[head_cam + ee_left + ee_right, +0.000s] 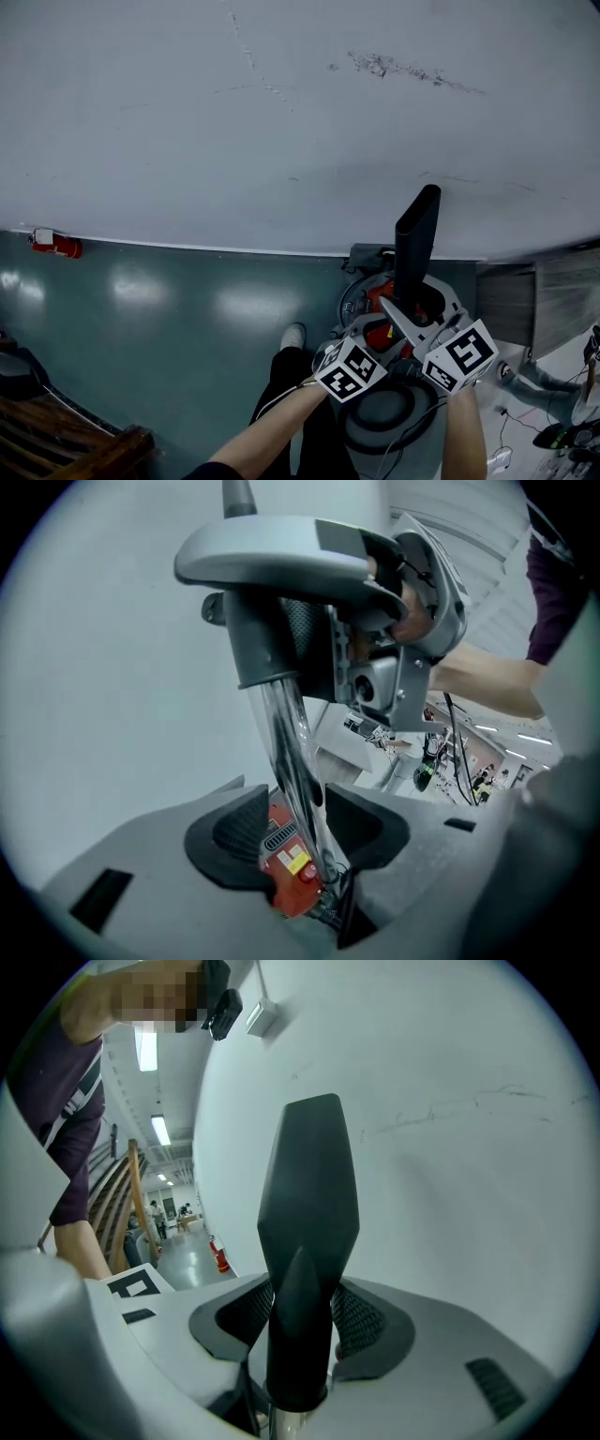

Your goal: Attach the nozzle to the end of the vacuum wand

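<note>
The nozzle (pixel 309 1204), at frame centre in the right gripper view, is matt black. The vacuum wand (pixel 286 733) is shiny silver, and the vacuum body (pixel 292 874) below it is red with a yellow-and-white label. The left gripper (pixel 298 825) and right gripper (pixel 305 1321) are pale grey with black, finely ribbed pads; their marker cubes (pixel 349 370) are white with black squares. The wall (pixel 281 112) is off-white with dark scuffs at upper right, the floor (pixel 169 319) is glossy teal, and the fire extinguisher (pixel 58 246) at mid-left is red.
</note>
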Demonstrator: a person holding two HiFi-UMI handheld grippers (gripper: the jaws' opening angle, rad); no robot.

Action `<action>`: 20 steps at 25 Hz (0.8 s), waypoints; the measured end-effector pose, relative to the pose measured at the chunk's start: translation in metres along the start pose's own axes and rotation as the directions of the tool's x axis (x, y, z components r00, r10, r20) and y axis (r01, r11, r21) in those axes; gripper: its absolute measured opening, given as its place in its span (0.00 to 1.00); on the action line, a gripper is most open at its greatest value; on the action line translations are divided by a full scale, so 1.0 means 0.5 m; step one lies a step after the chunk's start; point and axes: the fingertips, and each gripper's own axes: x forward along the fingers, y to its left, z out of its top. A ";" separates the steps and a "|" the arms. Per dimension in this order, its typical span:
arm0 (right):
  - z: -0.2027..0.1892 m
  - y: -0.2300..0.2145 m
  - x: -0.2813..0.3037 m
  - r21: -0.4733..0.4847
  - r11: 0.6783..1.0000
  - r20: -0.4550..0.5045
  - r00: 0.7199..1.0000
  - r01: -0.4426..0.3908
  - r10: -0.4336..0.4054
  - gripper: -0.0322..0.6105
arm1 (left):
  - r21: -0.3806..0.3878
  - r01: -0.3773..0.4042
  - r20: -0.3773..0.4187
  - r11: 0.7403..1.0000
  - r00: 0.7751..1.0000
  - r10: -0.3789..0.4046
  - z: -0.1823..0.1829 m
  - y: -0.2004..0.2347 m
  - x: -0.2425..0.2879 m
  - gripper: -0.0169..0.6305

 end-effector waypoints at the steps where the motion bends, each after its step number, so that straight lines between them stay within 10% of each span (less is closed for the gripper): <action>1: 0.001 0.002 -0.005 0.000 1.000 0.000 1.000 0.001 -0.001 0.33 | -0.002 0.001 -0.012 1.000 1.000 -0.001 -0.004 0.002 -0.003 0.31; 10: 0.018 0.003 -0.075 0.055 0.996 0.003 0.997 0.075 -0.075 0.35 | 0.026 -0.052 -0.028 0.998 0.998 0.053 0.052 -0.006 -0.085 0.34; 20: 0.138 0.074 -0.199 0.250 0.961 0.155 0.975 0.117 -0.159 0.34 | 0.021 -0.132 0.170 0.991 0.977 0.127 0.303 -0.077 -0.277 0.33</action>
